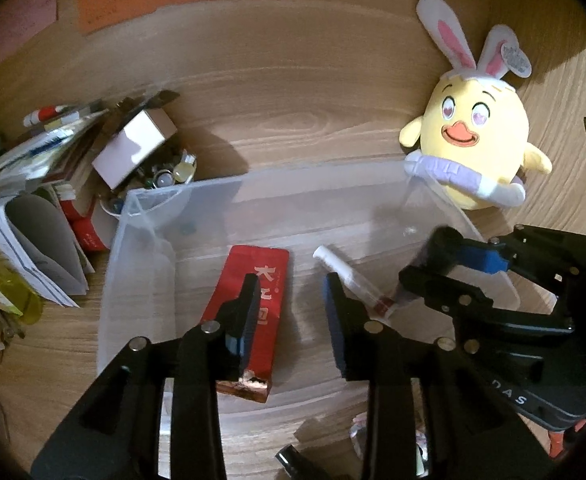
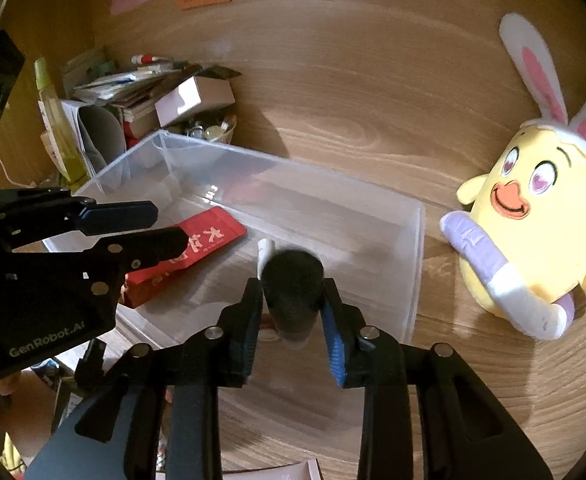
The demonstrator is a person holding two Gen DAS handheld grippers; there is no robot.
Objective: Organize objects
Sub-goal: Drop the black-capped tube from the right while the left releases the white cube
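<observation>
A clear plastic bin (image 1: 125, 240) sits open on the wood-grain desk, 2 items lying flat on its floor: a red packet (image 1: 269, 280) with white characters, its near end torn, and a white tube (image 1: 345, 270) angled just to its right, apart from it. Above the bin's right side a dark, blurred cylinder (image 2: 293, 284) is clamped between blue-padded fingers (image 2: 335, 348). A yellow chick plush (image 1: 481, 136) with rabbit ears lies outside the bin's far right corner.
</observation>
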